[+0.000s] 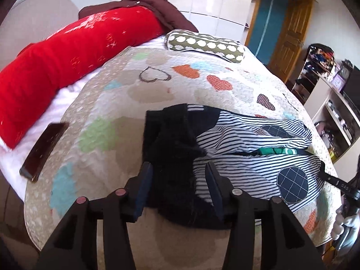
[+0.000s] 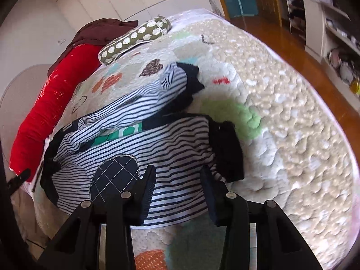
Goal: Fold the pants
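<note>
**Striped pants on bed, both tools spread over the garment**

Striped pants [image 1: 254, 139] lie on the quilted heart-pattern bedspread [image 1: 135, 103] of the bed, near its foot edge. Legs side by side; navy round patches visible; black cuffs [image 2: 227, 148] at one end, black waistband [image 1: 173, 157] at the other. A green printed strip shows in the gap between the legs.

Left tool [image 1: 177, 189]: jaws spread, straddling the black waistband; contact with the fabric cannot be told.

Right tool [image 2: 177, 191]: jaws spread, over the striped leg beside a navy patch [image 2: 114, 175]; nothing pinched.

Elsewhere on the bed: red bolster pillow [image 1: 67, 63] along the head edge, brown garment [image 1: 157, 9] at its far end, olive dotted cushion [image 1: 207, 45] near a far corner, dark phone [image 1: 42, 150] beside the bolster.
</note>
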A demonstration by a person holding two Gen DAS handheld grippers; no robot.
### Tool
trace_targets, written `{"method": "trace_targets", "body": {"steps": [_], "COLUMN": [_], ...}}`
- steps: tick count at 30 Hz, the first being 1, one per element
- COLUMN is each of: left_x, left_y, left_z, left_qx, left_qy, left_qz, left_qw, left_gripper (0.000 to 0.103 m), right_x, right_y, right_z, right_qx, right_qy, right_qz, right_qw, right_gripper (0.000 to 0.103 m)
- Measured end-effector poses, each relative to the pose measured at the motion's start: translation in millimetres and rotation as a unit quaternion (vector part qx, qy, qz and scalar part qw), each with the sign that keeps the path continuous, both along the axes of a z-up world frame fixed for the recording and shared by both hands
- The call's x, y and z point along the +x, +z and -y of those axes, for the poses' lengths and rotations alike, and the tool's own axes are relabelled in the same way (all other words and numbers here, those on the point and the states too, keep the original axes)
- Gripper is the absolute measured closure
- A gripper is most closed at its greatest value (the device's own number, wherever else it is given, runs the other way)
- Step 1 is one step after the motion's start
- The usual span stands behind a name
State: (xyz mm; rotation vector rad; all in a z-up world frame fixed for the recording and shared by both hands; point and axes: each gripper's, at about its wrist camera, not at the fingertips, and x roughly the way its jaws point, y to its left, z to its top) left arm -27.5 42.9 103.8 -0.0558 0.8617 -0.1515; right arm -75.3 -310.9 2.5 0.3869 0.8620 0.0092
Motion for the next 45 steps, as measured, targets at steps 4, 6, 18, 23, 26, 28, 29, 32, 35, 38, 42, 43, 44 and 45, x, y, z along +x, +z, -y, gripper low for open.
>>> {"method": "trace_targets", "body": {"steps": [4,6,18,23,26,28,29,32,35,38,42,43,44,45], "left_x": [10,13,19,16,19,29,38,73,109,146,180,188,193,199], "left_y": [-1,-3,-12,-8,-3,1,3,8,3,-15,-43,-52,-58,-66], "left_z": [18,28,48,46,46,46,46,51,62,75,89,91,91,92], "left_qx": [0.017,0.037,0.095,0.097,0.09,0.081,0.08,0.092,0.116,0.127,0.141,0.142,0.144,0.147], "left_qy": [-0.017,-0.023,-0.014,-0.012,-0.024,-0.046,-0.059,-0.097,-0.131,-0.165,-0.206,-0.215,-0.219,-0.226], "left_qz": [0.0,0.003,0.006,0.012,0.01,0.005,0.001,-0.005,-0.02,-0.055,-0.093,-0.104,-0.11,-0.119], "left_qw": [0.9997,0.9991,0.9954,0.9951,0.9956,0.9956,0.995,0.991,0.9843,0.9764,0.9639,0.9606,0.9587,0.9555], "left_gripper": [0.055,0.055,0.051,0.051,0.05,0.05,0.05,0.049,0.048,0.048,0.048,0.048,0.048,0.048], "right_x": [4,13,24,-7,4,29,38,74,109,147,196,206,214,222], "right_y": [11,14,29,69,76,75,75,73,67,52,23,15,7,1], "right_z": [-1,-3,-32,-37,-28,-26,-29,-50,-74,-99,-114,-115,-116,-118], "right_qx": [-0.01,-0.013,-0.026,-0.101,-0.078,-0.065,-0.072,-0.115,-0.138,-0.167,-0.2,-0.201,-0.202,-0.204], "right_qy": [0.015,0.021,0.028,-0.042,-0.032,0.008,0.025,0.107,0.184,0.238,0.274,0.284,0.293,0.301], "right_qz": [0.017,0.019,0.067,0.164,0.165,0.126,0.116,0.08,0.049,0.009,-0.033,-0.042,-0.051,-0.057], "right_qw": [1.0,1.0,0.997,0.98,0.983,0.99,0.99,0.984,0.972,0.957,0.94,0.937,0.933,0.93], "right_gripper": [0.057,0.057,0.057,0.024,0.009,0.024,0.029,0.031,0.031,0.031,0.031,0.031,0.031,0.031]}}
